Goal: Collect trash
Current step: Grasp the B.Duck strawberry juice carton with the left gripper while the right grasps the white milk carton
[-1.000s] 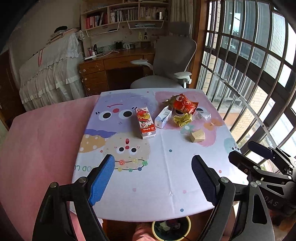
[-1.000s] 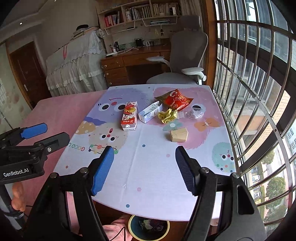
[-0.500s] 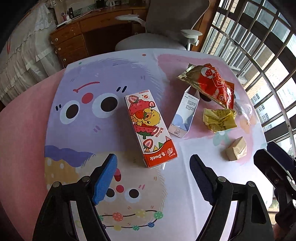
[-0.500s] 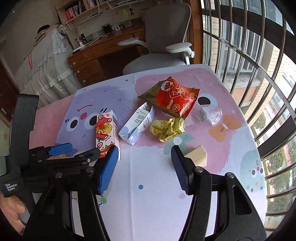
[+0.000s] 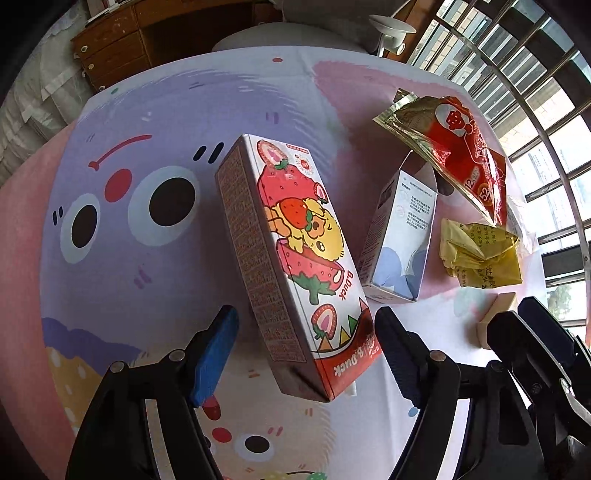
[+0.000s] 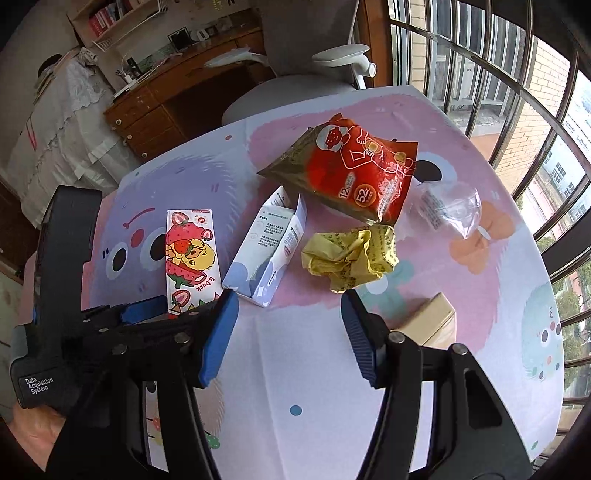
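The table (image 6: 314,387) wears a cartoon-printed tablecloth (image 5: 147,258), and all the trash lies on its far half, toward the window grille (image 6: 517,74). Beyond the far edge stand a grey office chair (image 6: 295,85) and a wooden desk (image 6: 159,103) with drawers; only the right wrist view takes in the bookshelf (image 6: 107,18) above that desk and a lace-draped piece of furniture (image 6: 62,122) at the left.

The left gripper (image 5: 306,347) is spread wide, its blue pads either side of the near end of the strawberry B.Duck carton (image 5: 291,254), neither pad touching it. From the right wrist view this gripper (image 6: 173,306) shows side-on, with part of a hand (image 6: 29,424) below it.

The right gripper (image 6: 290,314) is also spread, hovering over bare cloth near the middle of the table.

The red snack bag (image 6: 354,173) lies farthest back, overlapping the open end of the white-and-blue carton (image 6: 266,247), which is empty as far as its mouth shows. Just beside it sits crumpled yellow paper (image 6: 351,254). The clear plastic wrapper (image 6: 450,210), plain in the right view, is barely visible in the left. A small tan box (image 6: 428,321) rests nearest the right gripper.
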Motion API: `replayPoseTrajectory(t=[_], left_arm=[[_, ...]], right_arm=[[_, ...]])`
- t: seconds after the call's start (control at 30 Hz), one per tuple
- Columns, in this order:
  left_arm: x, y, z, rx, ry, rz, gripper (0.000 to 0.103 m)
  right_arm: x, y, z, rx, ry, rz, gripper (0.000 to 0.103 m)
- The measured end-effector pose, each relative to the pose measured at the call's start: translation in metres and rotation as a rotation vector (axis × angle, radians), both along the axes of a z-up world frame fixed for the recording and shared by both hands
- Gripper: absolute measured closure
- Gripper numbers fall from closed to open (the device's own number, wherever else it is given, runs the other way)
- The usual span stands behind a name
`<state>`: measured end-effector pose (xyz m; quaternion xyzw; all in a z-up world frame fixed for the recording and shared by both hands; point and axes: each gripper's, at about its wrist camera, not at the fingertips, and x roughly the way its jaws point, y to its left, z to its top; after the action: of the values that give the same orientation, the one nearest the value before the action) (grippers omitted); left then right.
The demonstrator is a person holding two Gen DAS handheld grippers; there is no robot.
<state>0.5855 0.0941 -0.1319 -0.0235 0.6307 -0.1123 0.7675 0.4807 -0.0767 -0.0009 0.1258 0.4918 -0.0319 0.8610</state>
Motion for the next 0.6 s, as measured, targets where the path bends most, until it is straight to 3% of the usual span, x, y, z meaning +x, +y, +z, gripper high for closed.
replayPoseTrajectory(t=[0.17,0.4,0.47,0.5,0.6], left_arm=[[0.025,0.011,-0.012,-0.048,0.036,0.063,0.025],[0.059,0.003,-0.03,-0.003,0.069,0.086,0.025],[0.066,-0.002,-0.033,0.018,0.075,0.074,0.032],[0.068,-0.003,-0.034,0.018,0.077,0.069,0.042],[0.065,0.001,-0.035,0.04,0.048,0.05,0.051]], right_arm=[[0.006,0.003,0.0,-0.001,0.001,0.001,0.047],[0.02,0.003,-0.004,0.022,0.011,-0.01,0.047],[0.026,0.006,-0.007,0.027,0.017,-0.008,0.047],[0.029,0.007,-0.008,0.03,0.021,-0.007,0.047],[0.04,0.012,-0.016,0.048,0.037,-0.007,0.047]])
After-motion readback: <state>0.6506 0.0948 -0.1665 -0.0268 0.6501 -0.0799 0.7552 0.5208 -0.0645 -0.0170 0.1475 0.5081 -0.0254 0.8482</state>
